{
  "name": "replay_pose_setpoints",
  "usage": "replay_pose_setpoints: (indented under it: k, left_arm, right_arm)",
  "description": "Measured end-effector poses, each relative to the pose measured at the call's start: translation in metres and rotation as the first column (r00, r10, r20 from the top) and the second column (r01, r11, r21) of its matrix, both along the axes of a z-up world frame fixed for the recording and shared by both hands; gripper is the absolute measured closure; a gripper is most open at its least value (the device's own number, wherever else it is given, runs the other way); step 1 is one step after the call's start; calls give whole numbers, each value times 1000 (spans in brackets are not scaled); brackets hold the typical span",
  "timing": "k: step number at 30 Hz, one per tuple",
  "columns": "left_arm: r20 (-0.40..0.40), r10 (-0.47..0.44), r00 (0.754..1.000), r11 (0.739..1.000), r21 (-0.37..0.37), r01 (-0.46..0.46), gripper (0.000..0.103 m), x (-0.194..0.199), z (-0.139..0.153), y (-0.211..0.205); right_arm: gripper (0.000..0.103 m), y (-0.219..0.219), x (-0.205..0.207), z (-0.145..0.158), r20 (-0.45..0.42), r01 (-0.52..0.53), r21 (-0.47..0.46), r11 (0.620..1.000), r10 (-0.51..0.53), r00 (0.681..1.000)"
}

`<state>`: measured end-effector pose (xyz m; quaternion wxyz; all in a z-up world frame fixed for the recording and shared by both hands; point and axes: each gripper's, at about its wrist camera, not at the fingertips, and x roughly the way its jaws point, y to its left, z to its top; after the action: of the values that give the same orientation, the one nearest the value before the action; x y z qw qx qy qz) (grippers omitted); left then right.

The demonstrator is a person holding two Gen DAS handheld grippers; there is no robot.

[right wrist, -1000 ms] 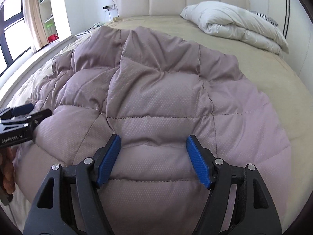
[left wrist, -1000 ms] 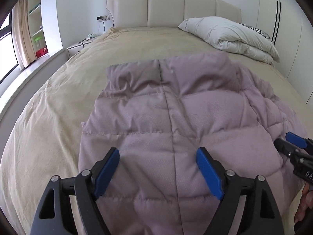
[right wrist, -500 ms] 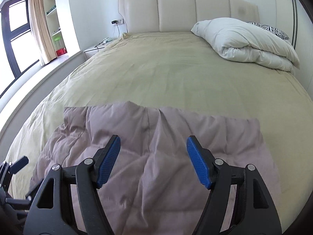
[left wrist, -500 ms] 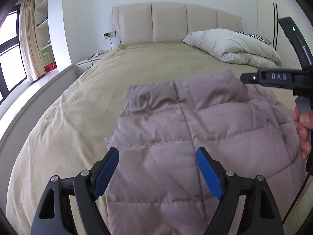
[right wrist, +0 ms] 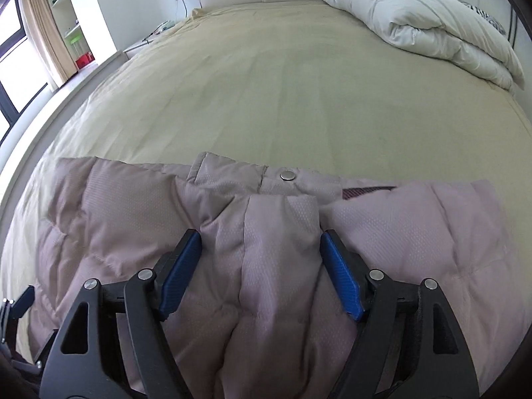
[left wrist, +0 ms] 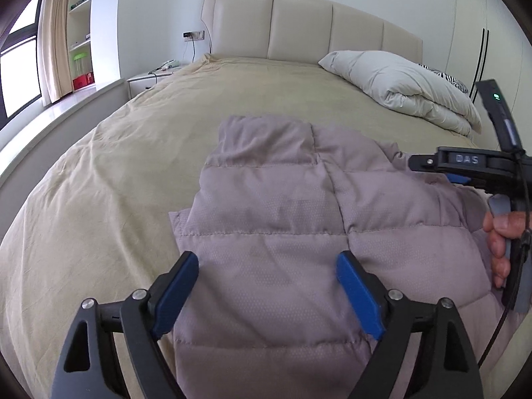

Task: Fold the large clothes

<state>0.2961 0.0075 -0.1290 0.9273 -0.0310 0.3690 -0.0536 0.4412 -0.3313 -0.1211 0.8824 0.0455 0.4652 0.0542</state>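
Observation:
A mauve quilted puffer jacket point(left wrist: 282, 219) lies on the beige bed, its collar toward the headboard. My left gripper point(left wrist: 267, 286) is open and empty, hovering over the jacket's near left part. My right gripper point(right wrist: 261, 266) is open, its blue pads on either side of a raised fold of the jacket point(right wrist: 276, 249) without closing on it. A metal snap button point(right wrist: 288, 175) shows on the far edge. The right gripper also shows in the left wrist view point(left wrist: 465, 166), held by a hand at the right.
The beige bed cover point(left wrist: 109, 173) spreads wide to the left and far side. A folded white duvet point(left wrist: 399, 83) lies at the far right by the padded headboard point(left wrist: 299, 26). A nightstand point(left wrist: 149, 78) and window ledge run along the left.
Both grippers have pulled back and lifted off the jacket, then the right one came down over a raised fold near the collar edge. The jacket now lies flatter on the bed.

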Motion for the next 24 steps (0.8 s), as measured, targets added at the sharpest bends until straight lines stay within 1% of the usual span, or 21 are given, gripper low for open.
replay_pose_setpoints:
  k: [2,3,4,5,6,7,8,9,10,11,12,13,14,15,17,18,19,20,21,22,24]
  left_arm:
    - [58,-10,998,1000,12,10,19,-16,12,-4]
    - [84,-22,996,999,39,18,19,-22,16,-10]
    - [89,-42,995,997,72,35,19,-25,16,-18]
    - [66,-63,996,994,92,57,18,-23,12,-24]
    - [24,-71,997,992,102,68,18,-19,3,-30]
    - [6,-67,998,993,103,66,17,-16,-5,-31]
    - [5,-59,998,993,105,58,10,-14,-12,-31]
    - [0,-51,999,993,106,51,5,-12,-16,-30]
    - [-16,-45,999,995,94,46,5,-10,-17,-29]
    - [-28,-39,999,995,87,42,5,-9,-14,-27]
    - [-36,-33,999,995,89,36,10,-11,-9,-25]
    - [-27,-29,999,995,92,32,13,-16,-1,-24]
    - [-9,-30,999,994,101,31,15,-21,5,-25]
    - [11,-35,999,993,115,33,14,-27,10,-27]
    - [41,-46,998,988,151,39,14,-35,15,-32]
    - [38,-53,998,985,165,46,14,-36,14,-35]
    - [15,-56,998,984,171,53,14,-34,8,-37]
    - [-18,-55,998,984,169,57,12,-31,2,-37]
    - [-48,-55,997,986,157,62,10,-27,-6,-36]
    - [-48,-50,998,988,146,56,8,-27,-9,-33]
    - [-48,-44,998,987,155,51,7,-29,-9,-29]
  right_arm:
    - [29,-16,-36,25,97,1,54,999,-6,995]
    - [29,-22,-59,36,151,4,41,999,-10,988]
    - [29,-30,-80,44,198,20,16,1000,-23,980]
    - [29,-39,-99,48,230,43,-4,999,-41,972]
    - [29,-49,-116,46,245,76,-23,997,-68,967]
    - [29,-62,-128,39,243,121,-39,992,-108,964]
    - [29,-75,-135,27,214,162,-49,986,-148,966]
    - [27,-87,-140,8,154,188,-73,980,-175,973]
    - [27,-93,-141,-10,128,152,-70,986,-142,982]
    - [27,-96,-150,-17,169,117,-69,991,-104,980]
    - [27,-98,-158,-17,182,95,-76,993,-80,980]
    - [27,-98,-159,-12,157,92,-93,991,-77,985]
    - [27,-97,-160,-4,133,107,-106,989,-93,987]
    - [27,-98,-165,6,136,139,-116,983,-123,983]
    - [27,-96,-188,28,246,160,-105,982,-131,960]
    - [27,-94,-198,34,287,158,-106,982,-122,950]
    - [27,-88,-202,33,296,159,-123,980,-117,948]
    - [27,-85,-204,26,278,150,-145,978,-105,955]
    - [26,-82,-205,14,227,124,-166,978,-84,970]
    - [25,-83,-201,-4,164,88,-170,982,-60,985]
    - [25,-88,-211,-15,206,61,-155,986,-28,978]
